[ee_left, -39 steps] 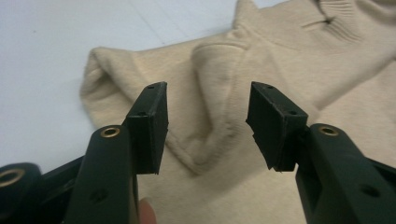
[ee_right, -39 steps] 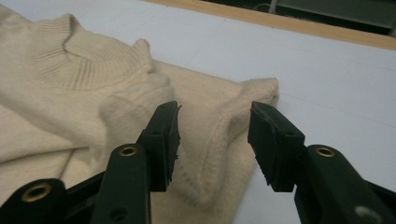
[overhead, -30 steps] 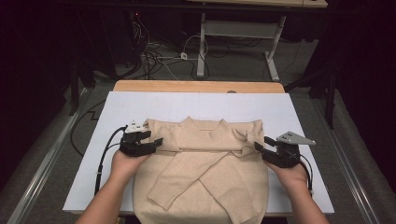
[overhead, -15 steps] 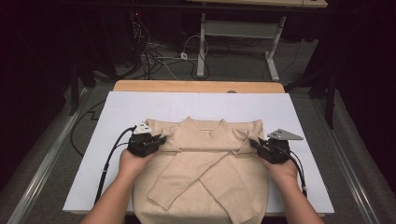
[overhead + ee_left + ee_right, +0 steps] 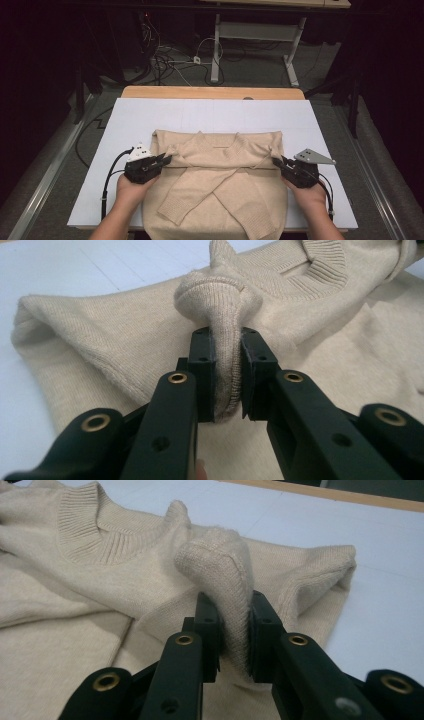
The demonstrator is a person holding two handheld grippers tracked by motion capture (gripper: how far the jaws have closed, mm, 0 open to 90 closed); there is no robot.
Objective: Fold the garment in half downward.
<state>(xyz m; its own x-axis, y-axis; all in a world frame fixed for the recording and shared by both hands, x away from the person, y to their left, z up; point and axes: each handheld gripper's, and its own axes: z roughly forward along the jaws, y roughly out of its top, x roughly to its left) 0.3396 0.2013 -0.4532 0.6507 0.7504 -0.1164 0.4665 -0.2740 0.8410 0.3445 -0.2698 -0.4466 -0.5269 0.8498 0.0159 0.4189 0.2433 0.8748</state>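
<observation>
Beige knitted sweater [image 5: 220,185] lies flat at the lower centre of the white table [image 5: 150,120], sleeves crossed over its body, seemingly ready for a fold. Left hand-held gripper [image 5: 167,159] pinches a raised pleat of knit at one shoulder edge; right hand-held gripper [image 5: 276,162] is clamped likewise at the opposite edge, probably to lift both sides evenly.

Both grippers black: left gripper [image 5: 167,159], right gripper [image 5: 275,162]. Brass-ringed holes along jaws. Black cables trail; grey three-cornered plate [image 5: 314,157] tops right one.
</observation>
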